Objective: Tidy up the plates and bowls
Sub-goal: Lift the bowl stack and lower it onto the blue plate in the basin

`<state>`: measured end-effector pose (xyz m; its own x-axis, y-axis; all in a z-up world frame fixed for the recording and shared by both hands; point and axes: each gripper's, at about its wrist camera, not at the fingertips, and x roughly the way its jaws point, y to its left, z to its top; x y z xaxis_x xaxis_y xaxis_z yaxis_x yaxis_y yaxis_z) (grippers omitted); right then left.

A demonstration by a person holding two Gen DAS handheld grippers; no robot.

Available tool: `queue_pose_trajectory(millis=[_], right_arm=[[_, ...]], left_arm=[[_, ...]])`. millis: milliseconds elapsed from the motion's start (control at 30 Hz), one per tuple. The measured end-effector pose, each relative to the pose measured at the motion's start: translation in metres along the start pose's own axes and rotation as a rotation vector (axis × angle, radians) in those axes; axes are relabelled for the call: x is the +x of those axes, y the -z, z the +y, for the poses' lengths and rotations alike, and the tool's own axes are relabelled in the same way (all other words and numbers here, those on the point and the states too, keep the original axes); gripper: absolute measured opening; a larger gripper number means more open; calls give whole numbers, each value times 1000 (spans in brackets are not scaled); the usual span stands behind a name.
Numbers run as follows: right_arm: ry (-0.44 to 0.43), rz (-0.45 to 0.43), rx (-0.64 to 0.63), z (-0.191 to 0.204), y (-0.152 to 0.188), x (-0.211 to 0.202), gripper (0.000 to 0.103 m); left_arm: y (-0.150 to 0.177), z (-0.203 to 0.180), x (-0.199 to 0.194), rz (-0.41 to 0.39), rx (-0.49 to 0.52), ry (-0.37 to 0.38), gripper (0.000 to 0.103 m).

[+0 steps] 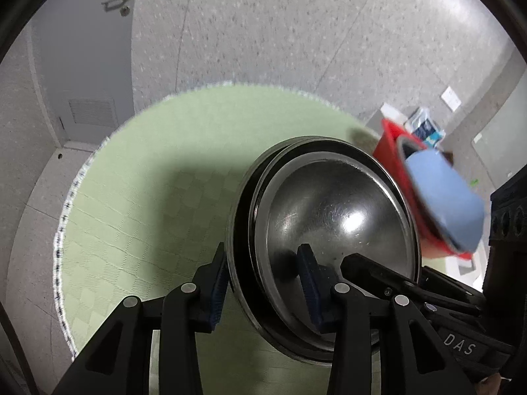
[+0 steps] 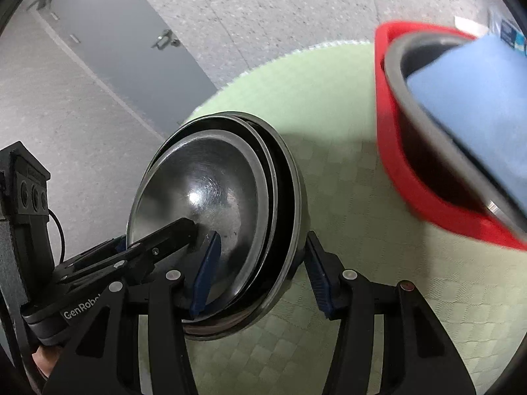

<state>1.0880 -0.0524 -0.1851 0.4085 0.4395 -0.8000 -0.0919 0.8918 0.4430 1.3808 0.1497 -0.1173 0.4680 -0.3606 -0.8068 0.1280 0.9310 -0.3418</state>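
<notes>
A nested stack of steel bowls (image 1: 329, 223) sits on the green mat (image 1: 138, 197). My left gripper (image 1: 263, 283) straddles the stack's near rim, one finger outside and one inside the top bowl, jaws closed on the wall. My right gripper (image 2: 260, 270) grips the same stack (image 2: 210, 204) on its other side, one pad (image 2: 206, 276) inside and one pad (image 2: 318, 276) outside. Each view shows the other gripper's finger reaching into the bowl. A red basin (image 2: 428, 181) holds a grey bowl and a blue plate (image 2: 477, 98).
The round green mat (image 2: 329, 98) lies on a speckled floor. A grey door (image 1: 82, 65) stands at the left. The red basin (image 1: 395, 164) is at the mat's right edge, with boxes (image 1: 425, 128) behind it.
</notes>
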Motion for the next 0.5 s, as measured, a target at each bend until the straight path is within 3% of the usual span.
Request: queue_pose_trajectory(millis=[233,500], right_arm=[[-65,-72,-79,3,-26,-56,52],[-78,-139,-89,-47,-62,-117,52]], left_arm=[[-12,-51,-56,-126,20,-30,35],[-9,-132,-54,-141,45,11,37]])
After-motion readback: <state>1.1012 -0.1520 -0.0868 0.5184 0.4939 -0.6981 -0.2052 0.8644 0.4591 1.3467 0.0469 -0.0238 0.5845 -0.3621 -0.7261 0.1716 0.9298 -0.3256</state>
